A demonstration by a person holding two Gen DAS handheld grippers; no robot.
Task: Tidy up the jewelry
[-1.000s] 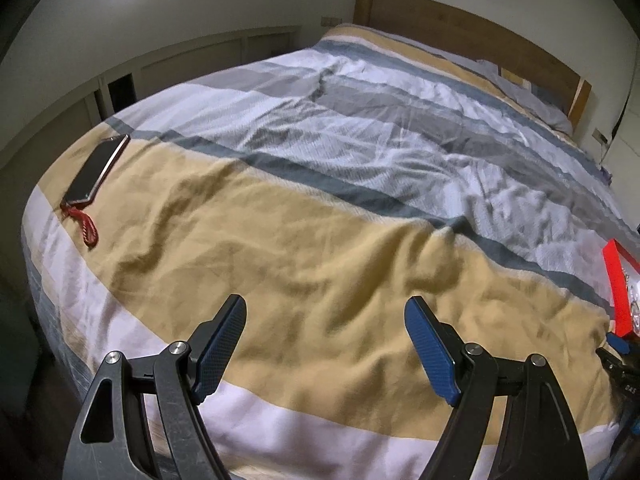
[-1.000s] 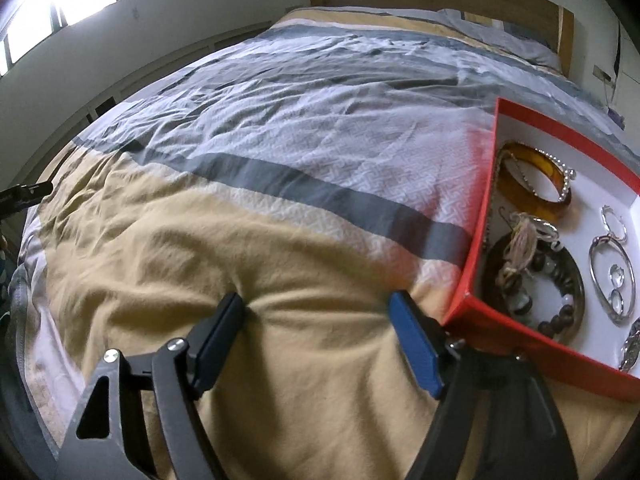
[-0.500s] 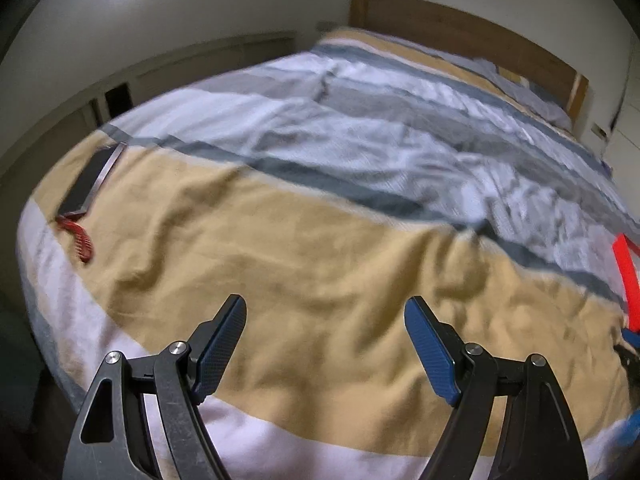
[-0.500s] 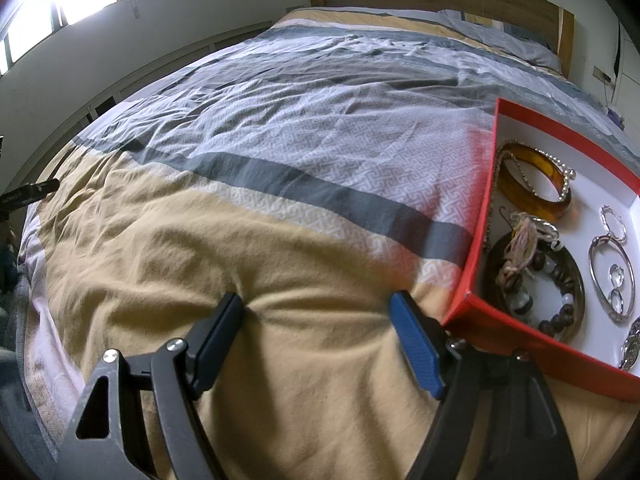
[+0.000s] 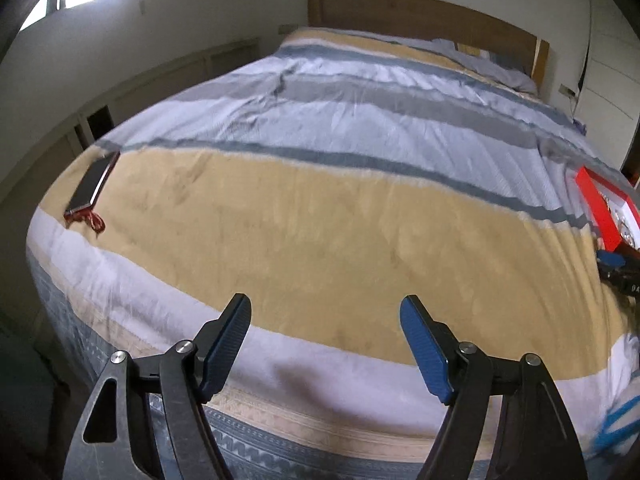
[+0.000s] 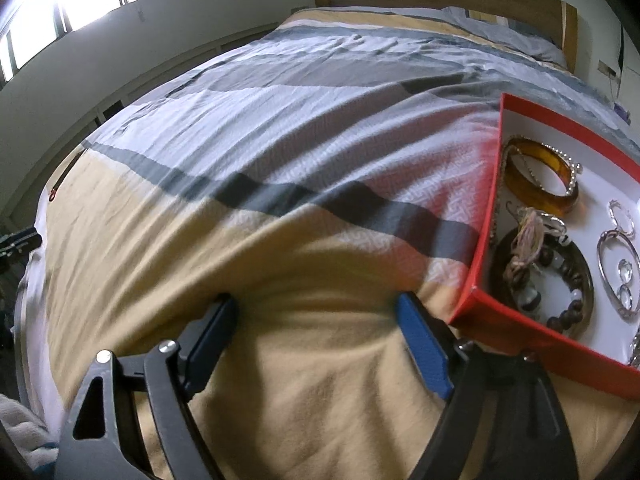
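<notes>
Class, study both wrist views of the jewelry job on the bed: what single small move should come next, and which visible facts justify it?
Probably swing the right gripper toward the red box on its right and over the amber bangle. Both grippers are open and hold nothing, the jewelry all lies inside that box, and the left gripper faces bare bedspread much farther away.

Left gripper (image 5: 325, 338), right gripper (image 6: 316, 330) agape.
</notes>
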